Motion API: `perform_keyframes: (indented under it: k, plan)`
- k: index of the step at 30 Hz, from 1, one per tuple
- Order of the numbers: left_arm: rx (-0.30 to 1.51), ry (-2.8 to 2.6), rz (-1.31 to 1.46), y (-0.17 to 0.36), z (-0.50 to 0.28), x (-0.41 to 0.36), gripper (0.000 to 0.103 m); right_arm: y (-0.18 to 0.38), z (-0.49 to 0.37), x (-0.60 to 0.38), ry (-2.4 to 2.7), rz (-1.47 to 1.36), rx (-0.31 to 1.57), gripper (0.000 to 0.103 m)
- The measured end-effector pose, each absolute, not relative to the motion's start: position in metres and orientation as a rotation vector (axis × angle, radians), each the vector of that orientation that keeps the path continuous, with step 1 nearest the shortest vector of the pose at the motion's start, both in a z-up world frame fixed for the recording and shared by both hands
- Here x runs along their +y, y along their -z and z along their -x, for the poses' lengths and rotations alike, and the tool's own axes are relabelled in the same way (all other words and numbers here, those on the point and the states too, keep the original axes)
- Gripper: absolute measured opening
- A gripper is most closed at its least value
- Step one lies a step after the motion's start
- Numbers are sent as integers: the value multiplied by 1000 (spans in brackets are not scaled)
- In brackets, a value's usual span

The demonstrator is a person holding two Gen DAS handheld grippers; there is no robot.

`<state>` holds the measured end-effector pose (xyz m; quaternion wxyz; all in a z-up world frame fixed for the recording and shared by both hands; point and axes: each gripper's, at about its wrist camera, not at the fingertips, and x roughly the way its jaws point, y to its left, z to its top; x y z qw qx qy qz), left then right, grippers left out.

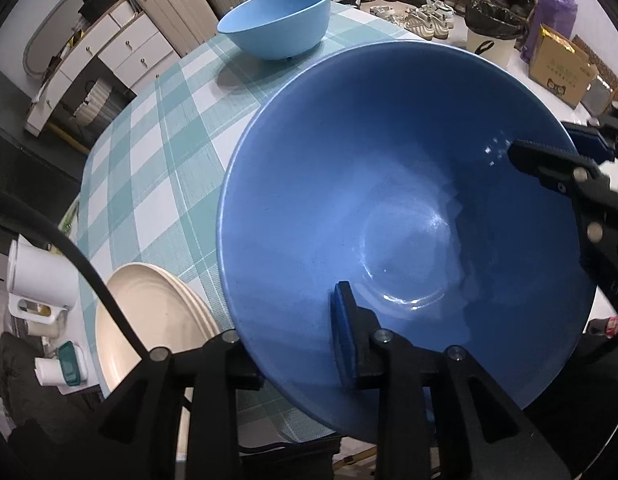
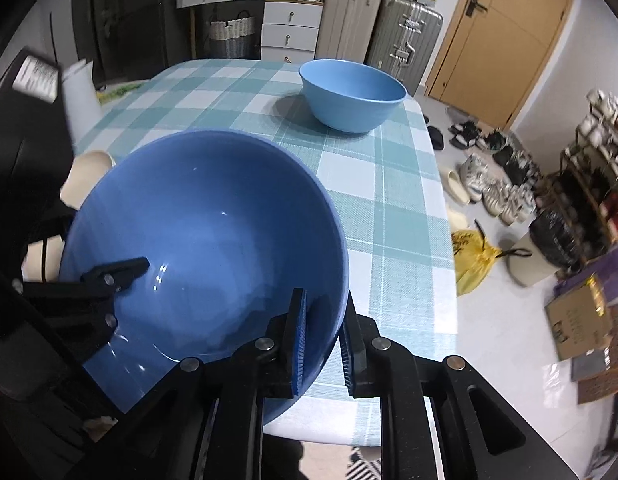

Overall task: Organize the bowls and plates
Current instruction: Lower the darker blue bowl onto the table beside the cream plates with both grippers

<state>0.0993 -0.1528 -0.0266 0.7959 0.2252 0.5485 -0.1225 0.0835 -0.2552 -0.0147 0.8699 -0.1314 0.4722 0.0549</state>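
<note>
**Dark bowl held by both grippers; light bowl straight ahead**

You have the dark bowl [image 2: 205, 248] pinched at its rim from two sides. Your right gripper [image 2: 323, 340] has one pad inside the wall and one outside, closed onto the near rim. Your left gripper [image 1: 293, 340] bites the opposite rim, one finger inside the bowl; its outer finger is hidden behind the wall, so the grip looks closed, though I can't confirm contact.

The bowl sits tilted, mouth turned toward you, over the near edge of the table [image 2: 393, 200]. The light bowl [image 2: 351, 94] stands upright at the far end, well apart and straight ahead of your right gripper. The plates [image 1: 149, 320] lie stacked just beside the dark bowl, on your left.

To nest the bowls, you'd likely level it and carry it forward.
</note>
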Motion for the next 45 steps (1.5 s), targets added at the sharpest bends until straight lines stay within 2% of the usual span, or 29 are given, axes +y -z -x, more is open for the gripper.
perform_keyframes:
  k: [17, 25, 30, 35, 38, 45]
  plan:
    - [1164, 262, -442, 17, -100, -148, 31, 19, -84, -258, -99, 282, 987, 16]
    - [1182, 257, -442, 28, -102, -146, 31, 8, -83, -251, -93, 307, 941, 16]
    - [1183, 261, -429, 30, -103, -146, 34, 5, -87, -255, -88, 282, 944, 16]
    - [1202, 272, -395, 35, -105, -144, 36, 18, -94, -267, -73, 188, 979, 16]
    - [1195, 263, -405, 42, -104, -144, 45, 32, -98, -267, -82, 193, 1026, 16]
    - [1185, 291, -321, 51, -103, -143, 45, 59, -102, -270, -128, 104, 1102, 18]
